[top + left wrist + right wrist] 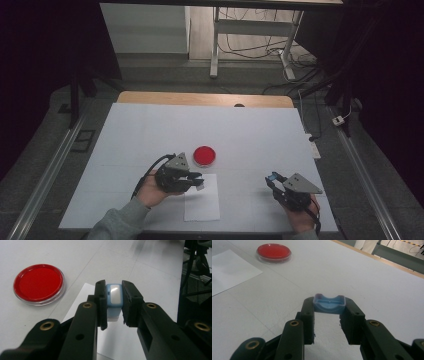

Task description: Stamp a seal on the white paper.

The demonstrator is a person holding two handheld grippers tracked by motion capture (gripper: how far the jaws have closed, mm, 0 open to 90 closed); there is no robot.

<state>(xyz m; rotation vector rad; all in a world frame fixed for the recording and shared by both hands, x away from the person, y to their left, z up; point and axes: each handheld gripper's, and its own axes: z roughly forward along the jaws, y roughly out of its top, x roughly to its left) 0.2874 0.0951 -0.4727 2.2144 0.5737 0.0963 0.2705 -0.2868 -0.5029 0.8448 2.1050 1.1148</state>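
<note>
Holding a small blue block (114, 295) pinched tight above the white paper (202, 202), the left gripper (196, 181) sits nearest the red dish (204, 155), at one o'clock; the right gripper (273, 179) clamps a blue cap (328, 303).

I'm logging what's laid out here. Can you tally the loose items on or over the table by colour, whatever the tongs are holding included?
Red: 1, the round red dish
White: 1, the paper sheet
Blue: 2, the blue-and-white piece in the left tongs and the blue cap-like piece in the right tongs
Total: 4
</note>
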